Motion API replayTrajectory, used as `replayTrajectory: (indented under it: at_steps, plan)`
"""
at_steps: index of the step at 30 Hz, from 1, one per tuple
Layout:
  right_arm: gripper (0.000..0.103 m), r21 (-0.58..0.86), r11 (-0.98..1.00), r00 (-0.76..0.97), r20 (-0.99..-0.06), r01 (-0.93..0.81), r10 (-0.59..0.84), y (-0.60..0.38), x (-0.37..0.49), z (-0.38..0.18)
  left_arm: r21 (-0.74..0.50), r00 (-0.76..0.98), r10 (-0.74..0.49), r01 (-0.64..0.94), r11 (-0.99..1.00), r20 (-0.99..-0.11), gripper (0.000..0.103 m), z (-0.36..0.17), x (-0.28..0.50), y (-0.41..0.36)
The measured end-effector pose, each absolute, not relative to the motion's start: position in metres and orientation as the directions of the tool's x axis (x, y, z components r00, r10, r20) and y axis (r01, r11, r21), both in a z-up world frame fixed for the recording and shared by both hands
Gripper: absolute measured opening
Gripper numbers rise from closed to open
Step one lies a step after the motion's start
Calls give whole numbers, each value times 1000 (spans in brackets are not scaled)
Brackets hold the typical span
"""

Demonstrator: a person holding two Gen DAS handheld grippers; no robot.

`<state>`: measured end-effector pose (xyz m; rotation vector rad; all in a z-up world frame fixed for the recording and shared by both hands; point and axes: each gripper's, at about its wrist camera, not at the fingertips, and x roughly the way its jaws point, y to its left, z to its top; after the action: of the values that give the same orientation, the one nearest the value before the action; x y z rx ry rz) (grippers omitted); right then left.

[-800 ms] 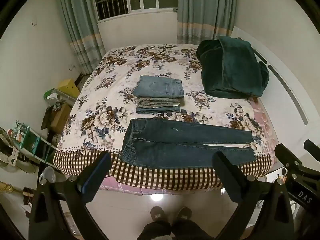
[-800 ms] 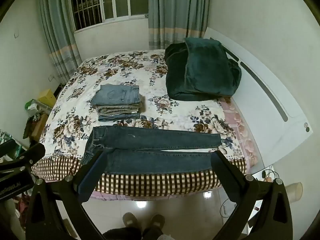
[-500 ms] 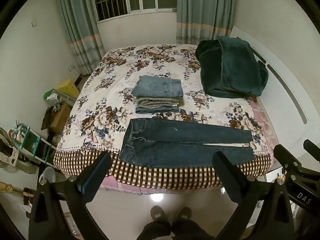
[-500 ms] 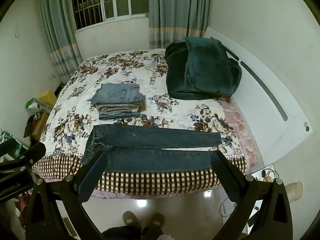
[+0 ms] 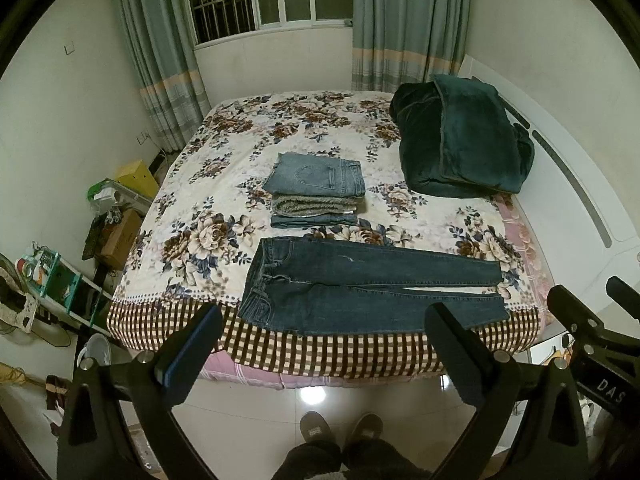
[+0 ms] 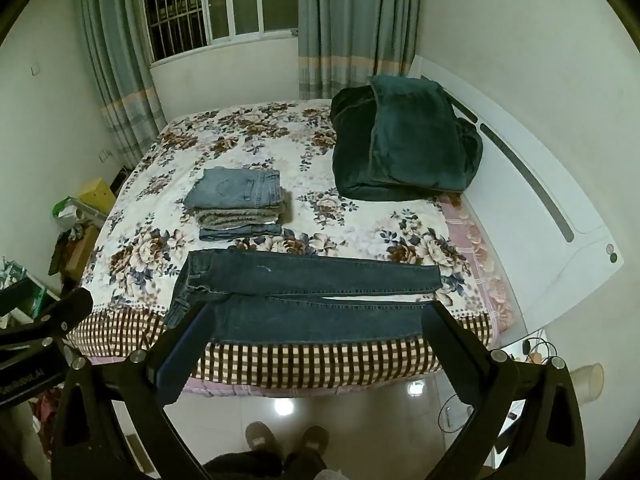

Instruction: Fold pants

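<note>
Denim jeans [image 5: 372, 292] lie flat at the bed's [image 5: 192, 320] near edge, mid-frame, long axis left-right, waistband left. Both claws hang empty, spread apart, short of them: left gripper [image 5: 320, 344] nearer the waistband, right gripper [image 6: 316, 340] nearer the cuffs

Jeans [image 5: 360, 292] before stack [image 5: 316, 188] — blanket [image 5: 460, 140] perhaps right.

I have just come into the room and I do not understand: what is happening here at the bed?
A person stands at the bed's edge with the left gripper and right gripper, both open and empty. Dark jeans lie flat and unfolded near that edge. Behind them sits a stack of folded pants. Folding has not begun.
</note>
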<state>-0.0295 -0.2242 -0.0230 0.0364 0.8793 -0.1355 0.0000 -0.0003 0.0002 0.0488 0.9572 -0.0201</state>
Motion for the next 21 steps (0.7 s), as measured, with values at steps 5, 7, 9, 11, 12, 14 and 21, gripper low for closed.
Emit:
replayTrajectory:
  at_steps: [5, 7, 9, 11, 12, 14, 21]
  plan:
    - [103, -23, 991, 631, -769, 133, -102, -225, -30, -23, 34, 579, 8, 35, 999, -815, 103, 0, 1, 0]
    - [103, -23, 991, 632, -768, 133, -103, -225, -30, -23, 34, 579, 8, 34, 999, -815, 103, 0, 1, -1]
    - [103, -22, 991, 633, -768, 135, -103, -226, -30, -22, 33, 581, 8, 34, 999, -814, 103, 1, 1, -1]
    - [103, -20, 991, 634, -767, 135, -102, -225, -33, -17, 33, 581, 7, 35, 999, -814, 103, 1, 1, 0]
    - [103, -20, 991, 634, -767, 136, -102, -225, -33, -17, 33, 582, 7, 35, 999, -813, 103, 1, 1, 0]
    - [103, -24, 991, 632, -768, 135, -105, -224, -33, -17, 32, 581, 5, 36, 999, -814, 103, 1, 1, 0]
    - [103, -20, 991, 633, -768, 135, -102, -224, -34, -18, 32, 584, 5, 36, 999, -812, 103, 1, 0, 0]
